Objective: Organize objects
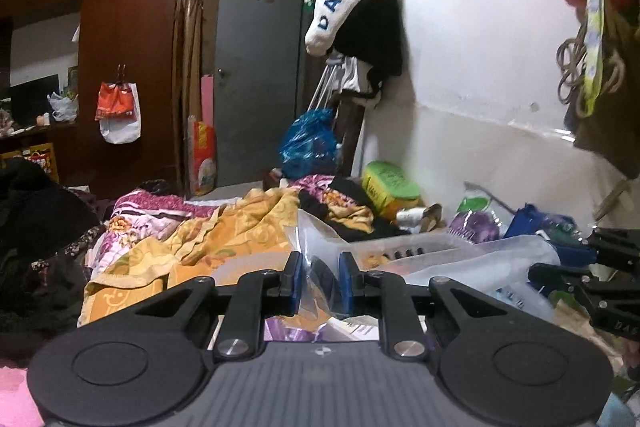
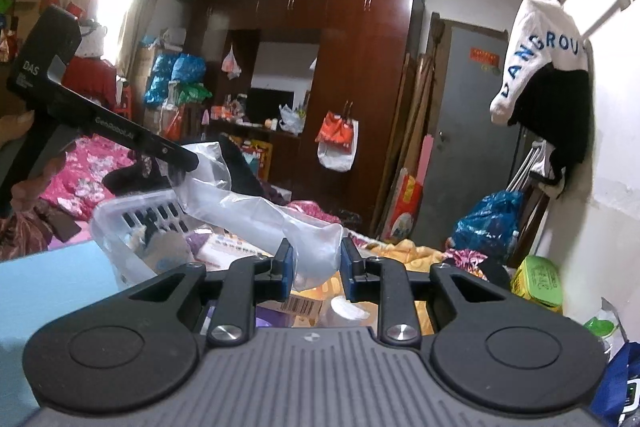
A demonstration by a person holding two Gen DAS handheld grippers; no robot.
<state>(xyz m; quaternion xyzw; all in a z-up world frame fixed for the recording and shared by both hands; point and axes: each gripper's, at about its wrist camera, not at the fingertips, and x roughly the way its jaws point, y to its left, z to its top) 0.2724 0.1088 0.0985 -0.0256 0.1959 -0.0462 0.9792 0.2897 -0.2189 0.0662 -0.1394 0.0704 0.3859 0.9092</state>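
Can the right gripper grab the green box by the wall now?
Probably not yet. The right gripper is shut on the clear bag, which the left gripper holds too. The green box lies off to the side, with nothing in front of it.

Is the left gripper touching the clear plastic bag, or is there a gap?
Touching. In the left wrist view, the left gripper has the clear plastic bag bunched between its blue pads, with no gap visible.
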